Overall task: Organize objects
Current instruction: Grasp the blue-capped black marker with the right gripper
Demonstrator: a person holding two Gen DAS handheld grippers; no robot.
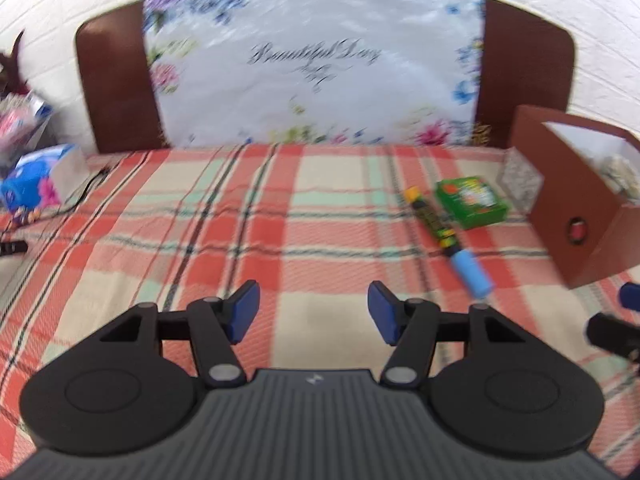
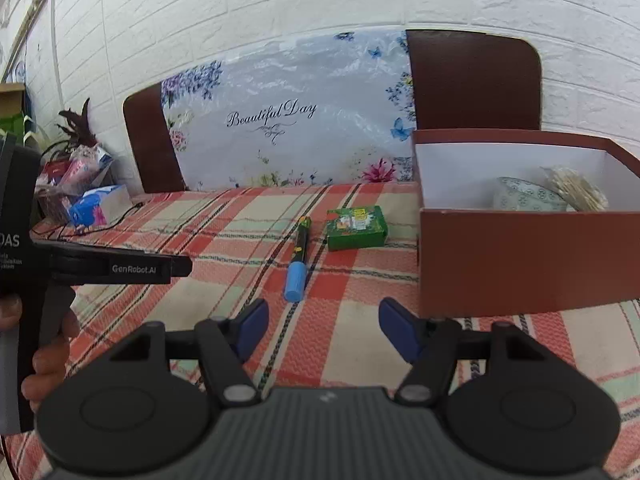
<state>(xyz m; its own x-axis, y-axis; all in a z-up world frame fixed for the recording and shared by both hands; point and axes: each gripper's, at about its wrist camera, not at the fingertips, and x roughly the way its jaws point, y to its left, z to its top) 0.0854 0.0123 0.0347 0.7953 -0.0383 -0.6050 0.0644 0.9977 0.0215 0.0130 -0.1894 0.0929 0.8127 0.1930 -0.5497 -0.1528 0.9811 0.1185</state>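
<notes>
**Mia:** Marker (image 2: 298,260) first? It lies on the checked cloth (image 2: 240,300), blue cap toward us, just beside the green box (image 2: 356,227).

**Ben:** I think so. It is the nearest thing to the right claw (image 2: 324,330). That claw is open, with nothing between its blue pads (image 2: 254,330). It hangs over the cloth, a bit to the right of the marker.

**Mia:** And the left claw (image 1: 314,312)?

**Ben:** Open too, and holding nothing. It is over bare cloth, well away from the marker.

**Mia:** Where should the things go?

**Ben:** My guess is the brown box (image 2: 520,264) on the right. It is open on top. A little bowl (image 2: 524,196) and a bunch of pale sticks (image 2: 576,190) are already inside.

**Mia:** How do we grab the marker well?

**Ben:** Slide the right claw left so the marker sits between the pads. Pinch across its thin middle, not along it. It is round, so it may roll away if one pad bumps it first. Come down gently so the pads do not catch the cloth.

**Mia:** Then lift it over the wall of the brown box?

**Ben:** Yes, high enough to clear the wall. Let go away from the bowl.
</notes>
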